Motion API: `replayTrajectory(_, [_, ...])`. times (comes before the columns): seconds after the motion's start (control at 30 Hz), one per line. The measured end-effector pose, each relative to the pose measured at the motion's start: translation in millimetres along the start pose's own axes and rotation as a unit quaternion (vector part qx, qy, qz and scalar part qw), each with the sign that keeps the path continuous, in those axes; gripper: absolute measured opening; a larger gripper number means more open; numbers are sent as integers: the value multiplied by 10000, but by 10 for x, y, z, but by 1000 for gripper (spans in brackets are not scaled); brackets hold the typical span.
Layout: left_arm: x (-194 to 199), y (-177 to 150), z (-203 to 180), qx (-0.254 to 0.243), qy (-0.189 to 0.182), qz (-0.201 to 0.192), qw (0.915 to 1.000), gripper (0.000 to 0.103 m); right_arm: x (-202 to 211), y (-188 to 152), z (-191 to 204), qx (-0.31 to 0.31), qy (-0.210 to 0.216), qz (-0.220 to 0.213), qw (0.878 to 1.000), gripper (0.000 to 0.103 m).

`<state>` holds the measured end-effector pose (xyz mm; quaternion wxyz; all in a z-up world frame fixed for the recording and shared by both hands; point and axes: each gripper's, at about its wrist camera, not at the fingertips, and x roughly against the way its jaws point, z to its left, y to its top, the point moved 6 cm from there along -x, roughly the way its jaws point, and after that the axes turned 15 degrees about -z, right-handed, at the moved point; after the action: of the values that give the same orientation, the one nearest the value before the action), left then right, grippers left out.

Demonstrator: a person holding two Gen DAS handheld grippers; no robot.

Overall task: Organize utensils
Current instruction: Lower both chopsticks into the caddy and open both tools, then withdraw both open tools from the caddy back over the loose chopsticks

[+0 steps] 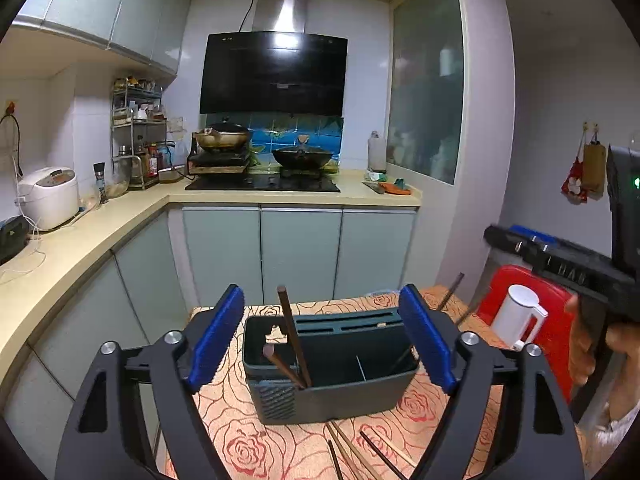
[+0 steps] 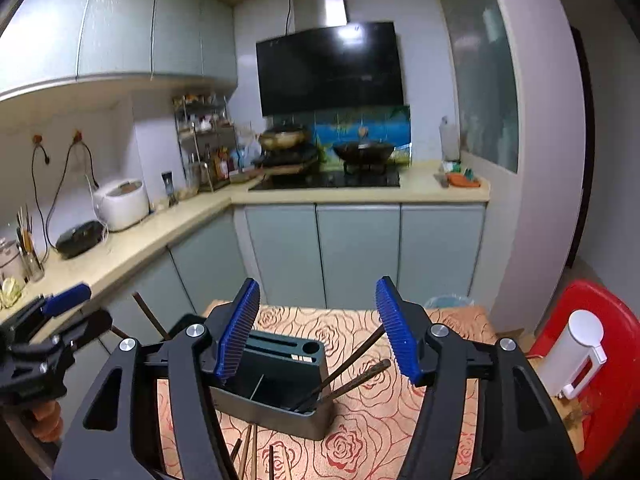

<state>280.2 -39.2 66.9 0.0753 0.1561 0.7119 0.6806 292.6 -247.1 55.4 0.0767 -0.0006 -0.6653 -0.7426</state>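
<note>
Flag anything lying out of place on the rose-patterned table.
Several brown wooden chopsticks lie loose on the rose-patterned tablecloth in front of the dark grey plastic utensil holder, while others already stand inside it.

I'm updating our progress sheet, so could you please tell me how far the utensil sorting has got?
Done: two chopsticks stand in the left compartment of the dark holder, and two more lean in its right one. In hand: nothing; the left gripper and right gripper are both open and empty. Left: several loose chopsticks lie on the rose-patterned cloth in front of the holder.
</note>
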Motion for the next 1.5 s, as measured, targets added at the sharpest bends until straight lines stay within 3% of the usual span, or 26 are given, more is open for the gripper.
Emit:
replayTrajectory(0.3, [285, -326, 126, -60, 231, 180, 9996, 80, 452, -110, -99, 139, 111, -160, 9997, 59])
replayTrajectory(0.83, [877, -1399, 307, -287, 650, 728, 9948, 81, 1007, -1372, -191, 426, -73, 410, 9982, 59])
replayTrajectory(1.2, [1097, -2005, 164, -315, 532, 1154, 9914, 81, 1230, -2085, -260, 313, -178, 1041, 9939, 59])
replayTrajectory(1.5, [1280, -2334, -39, -478, 342, 1359, 9890, 81, 1333, -2384, -221, 137, -76, 1161, 9931, 59])
